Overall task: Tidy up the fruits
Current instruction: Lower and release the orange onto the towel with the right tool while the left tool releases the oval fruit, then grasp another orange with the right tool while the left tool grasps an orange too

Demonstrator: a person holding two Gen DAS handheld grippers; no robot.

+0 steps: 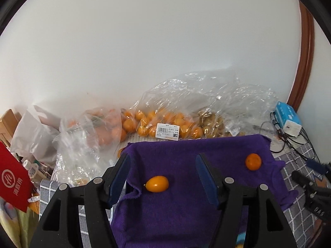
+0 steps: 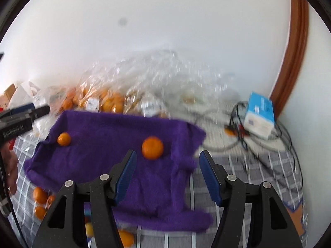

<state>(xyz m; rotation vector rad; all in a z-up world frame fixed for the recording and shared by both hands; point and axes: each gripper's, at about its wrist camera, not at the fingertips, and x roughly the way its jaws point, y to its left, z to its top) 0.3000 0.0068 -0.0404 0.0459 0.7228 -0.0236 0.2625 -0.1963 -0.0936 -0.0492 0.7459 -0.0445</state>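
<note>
A purple towel point(image 1: 182, 202) lies on a grey checked cloth. Two orange fruits rest on it: an oval one point(image 1: 157, 184) between my left fingers' line of sight, and a round one point(image 1: 253, 161) to the right. My left gripper point(image 1: 163, 171) is open and empty, just above the oval fruit. In the right wrist view the towel point(image 2: 115, 165) carries the round fruit point(image 2: 152, 147) and the oval one point(image 2: 64, 138). My right gripper point(image 2: 167, 165) is open and empty, just short of the round fruit. The left gripper point(image 2: 24, 113) shows at the left edge.
Clear plastic bags of orange fruits point(image 1: 163, 124) and small brownish fruits point(image 1: 211, 122) lie against the white wall. A blue and white box point(image 2: 259, 114) with black cables sits at right. Loose orange fruits point(image 2: 41, 198) lie beside the towel's front left. A red packet point(image 1: 12, 177) is at left.
</note>
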